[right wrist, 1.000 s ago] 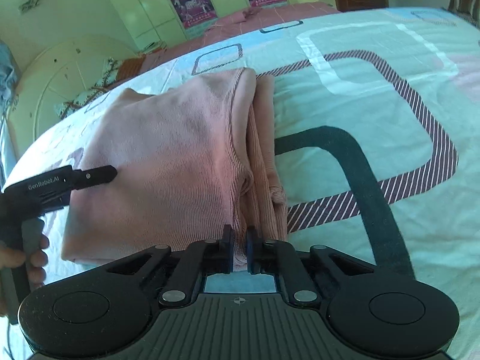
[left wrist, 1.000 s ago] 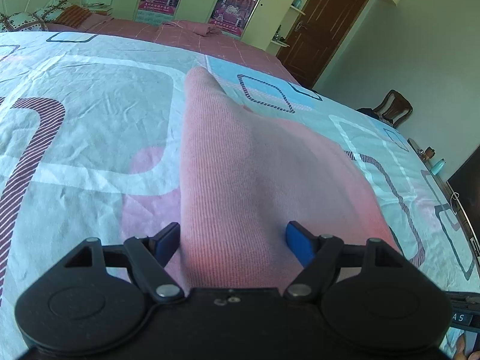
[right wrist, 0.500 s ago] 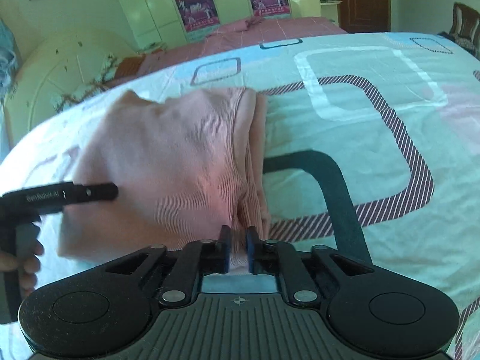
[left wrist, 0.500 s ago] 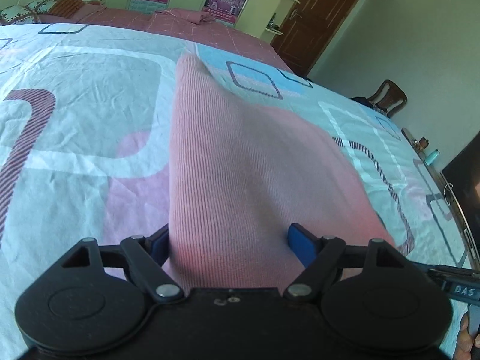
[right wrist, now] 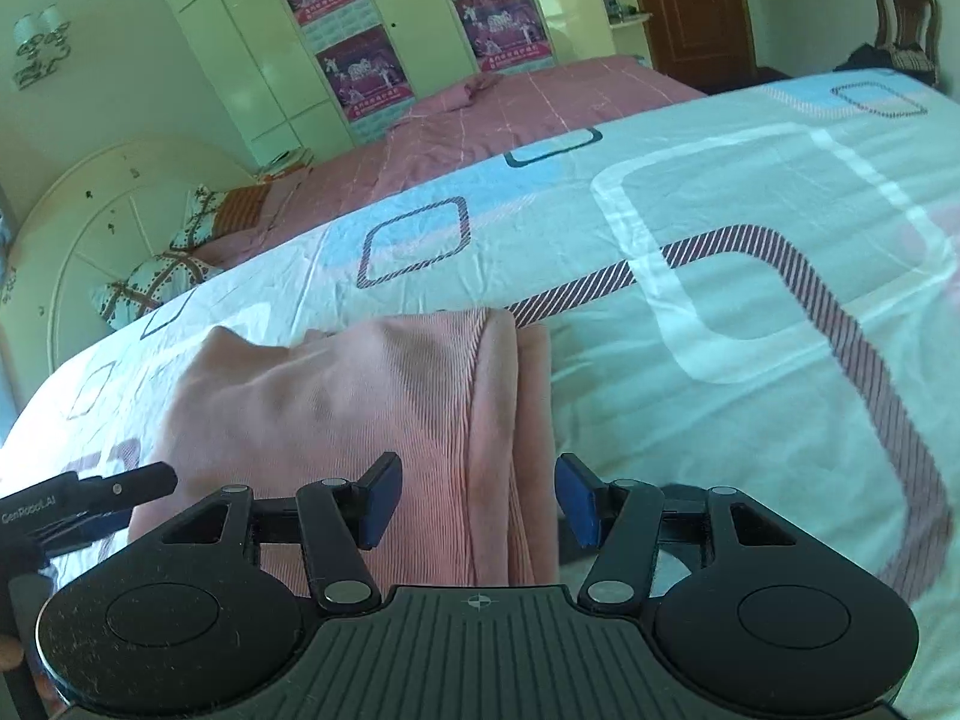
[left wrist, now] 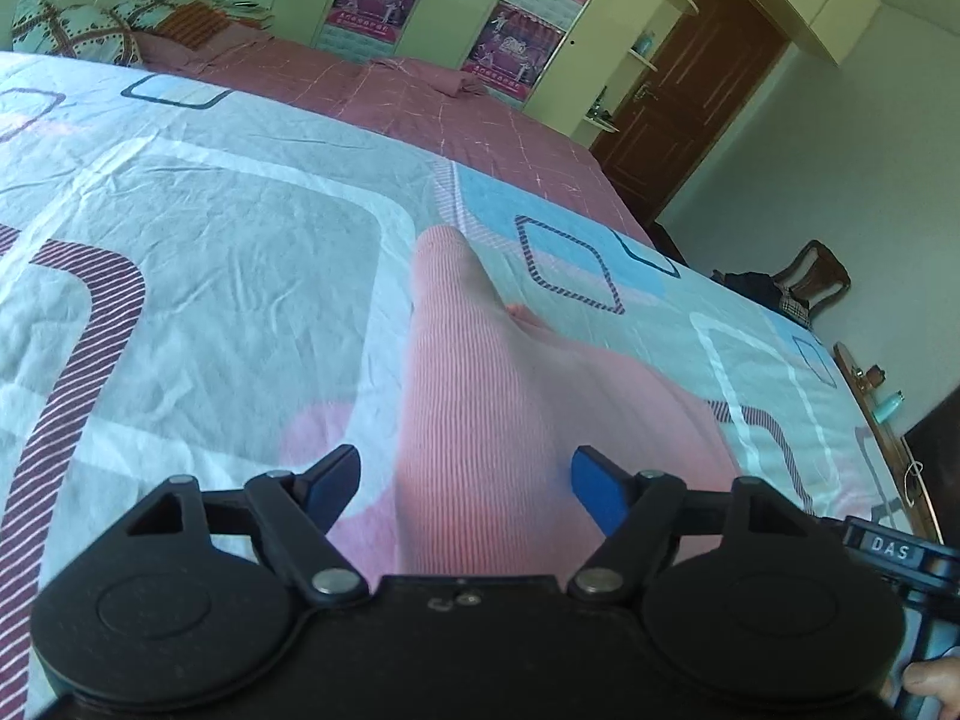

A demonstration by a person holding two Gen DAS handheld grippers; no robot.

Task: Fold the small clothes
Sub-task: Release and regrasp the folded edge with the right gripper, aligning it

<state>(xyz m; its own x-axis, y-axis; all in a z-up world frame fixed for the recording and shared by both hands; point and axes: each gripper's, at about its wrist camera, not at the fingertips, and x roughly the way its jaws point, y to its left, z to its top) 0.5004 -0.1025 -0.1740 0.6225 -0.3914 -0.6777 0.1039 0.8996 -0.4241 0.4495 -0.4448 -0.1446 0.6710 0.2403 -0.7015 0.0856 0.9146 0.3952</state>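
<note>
A large bed [right wrist: 750,252] fills both views, its pale sheet printed with rounded squares in white, grey, blue and striped maroon; a pink checked cover [left wrist: 432,102] lies over its far part. Behind it stands a cream wardrobe [right wrist: 240,48] with 4 purple posters on its doors, and a brown door [left wrist: 696,96] beside that. A wooden chair [left wrist: 810,282] sits by the wall.

On the sheet lies the pink ribbed garment [right wrist: 360,414], folded into a thick pad with doubled layers along its right edge.

The left gripper [left wrist: 465,483] has its blue pads spread wide and is closing slightly; the garment's fold lies between them, the pads clear of the cloth. The right gripper [right wrist: 474,498] is opening, with the garment's layered edge between its parted pads, no longer pinched.
</note>
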